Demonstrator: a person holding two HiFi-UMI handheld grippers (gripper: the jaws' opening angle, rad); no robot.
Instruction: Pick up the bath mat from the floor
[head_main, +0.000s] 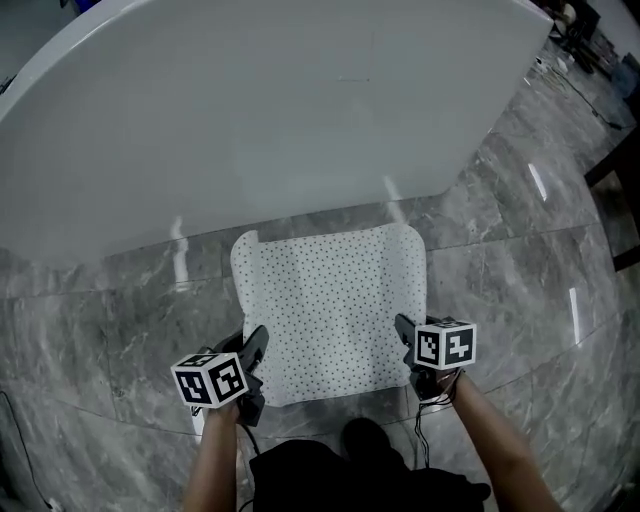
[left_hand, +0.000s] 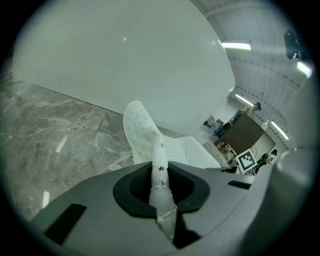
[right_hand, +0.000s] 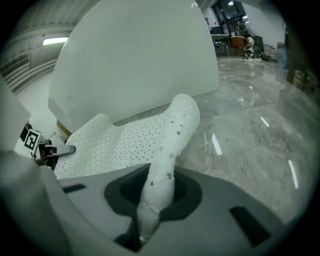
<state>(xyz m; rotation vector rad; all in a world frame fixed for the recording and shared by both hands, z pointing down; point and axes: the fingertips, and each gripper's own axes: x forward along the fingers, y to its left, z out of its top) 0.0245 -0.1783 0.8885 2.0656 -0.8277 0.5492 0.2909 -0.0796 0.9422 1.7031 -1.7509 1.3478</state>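
A white bath mat (head_main: 330, 310) with small dark dots lies on the grey marble floor, its far edge against the tub. My left gripper (head_main: 256, 352) is at the mat's near left edge, and my right gripper (head_main: 404, 335) is at its near right edge. In the left gripper view, a fold of the mat (left_hand: 150, 135) rises out of the left gripper (left_hand: 161, 187), pinched between the jaws. In the right gripper view, a rolled-up fold of the mat (right_hand: 175, 130) stands clamped in the right gripper (right_hand: 159, 192). Both grippers are shut on the mat.
A large white rounded bathtub (head_main: 250, 120) fills the far side, right behind the mat. Grey marble floor (head_main: 520, 280) spreads left and right. Dark furniture legs (head_main: 620, 180) stand at the far right. The person's dark shoe (head_main: 365, 435) is just behind the mat's near edge.
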